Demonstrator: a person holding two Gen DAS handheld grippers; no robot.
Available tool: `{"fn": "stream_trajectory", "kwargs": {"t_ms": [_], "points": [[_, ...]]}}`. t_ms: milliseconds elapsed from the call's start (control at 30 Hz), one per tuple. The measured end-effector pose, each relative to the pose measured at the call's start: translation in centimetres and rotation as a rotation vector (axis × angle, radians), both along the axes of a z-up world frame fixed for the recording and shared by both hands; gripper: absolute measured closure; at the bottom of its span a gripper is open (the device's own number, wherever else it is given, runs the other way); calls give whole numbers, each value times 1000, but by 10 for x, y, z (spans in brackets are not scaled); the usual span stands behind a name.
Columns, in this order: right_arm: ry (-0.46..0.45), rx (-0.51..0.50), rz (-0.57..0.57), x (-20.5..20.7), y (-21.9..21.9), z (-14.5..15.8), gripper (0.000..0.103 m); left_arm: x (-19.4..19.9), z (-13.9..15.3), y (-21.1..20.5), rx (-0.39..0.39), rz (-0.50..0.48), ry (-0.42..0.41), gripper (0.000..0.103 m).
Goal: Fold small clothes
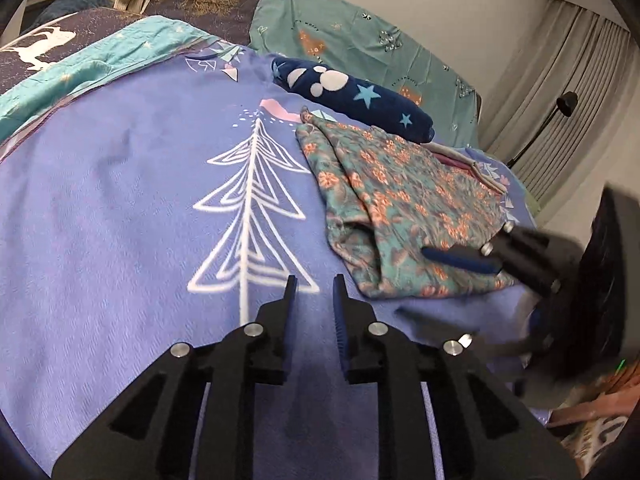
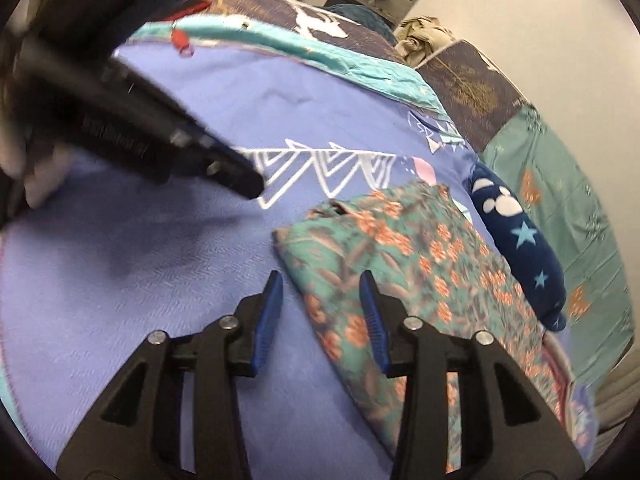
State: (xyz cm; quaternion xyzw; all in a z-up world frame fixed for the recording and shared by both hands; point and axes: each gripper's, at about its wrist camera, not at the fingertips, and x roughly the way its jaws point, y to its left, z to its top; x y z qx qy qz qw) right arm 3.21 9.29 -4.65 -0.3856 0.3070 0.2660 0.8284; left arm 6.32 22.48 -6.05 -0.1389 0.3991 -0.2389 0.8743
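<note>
A folded teal garment with orange flowers (image 1: 400, 208) (image 2: 420, 264) lies flat on the blue-violet bedspread (image 1: 120, 200). My left gripper (image 1: 314, 284) hovers over bare bedspread just left of the garment. Its jaws are a narrow gap apart with nothing between them. In the right wrist view, its black fingers (image 2: 240, 178) appear blurred at upper left. My right gripper (image 2: 320, 280) stands open over the garment's near left corner, and its pads do not press the cloth. One of its blue-padded fingers (image 1: 460, 260) reaches in over the garment from the right.
A rolled navy fleece with stars and white dots (image 1: 360, 96) (image 2: 516, 232) lies just behind the floral garment. Pink and grey cloth (image 1: 460, 160) peeks out beneath its far edge. Teal and dark patterned bedding (image 1: 360, 32) is at the back, and curtains (image 1: 560, 100) hang at right.
</note>
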Motion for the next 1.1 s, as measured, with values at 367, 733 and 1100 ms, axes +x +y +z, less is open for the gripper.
{"fn": "stream_trajectory", "kwargs": {"t_ms": [367, 733, 1100], "points": [[-95, 5, -60, 17, 16, -8, 91, 133, 4, -40, 54, -195, 34, 69], [-60, 202, -51, 5, 2, 41, 98, 155, 20, -35, -97, -127, 5, 101], [135, 218, -44, 4, 0, 8, 92, 145, 8, -18, -85, -29, 34, 80]]}}
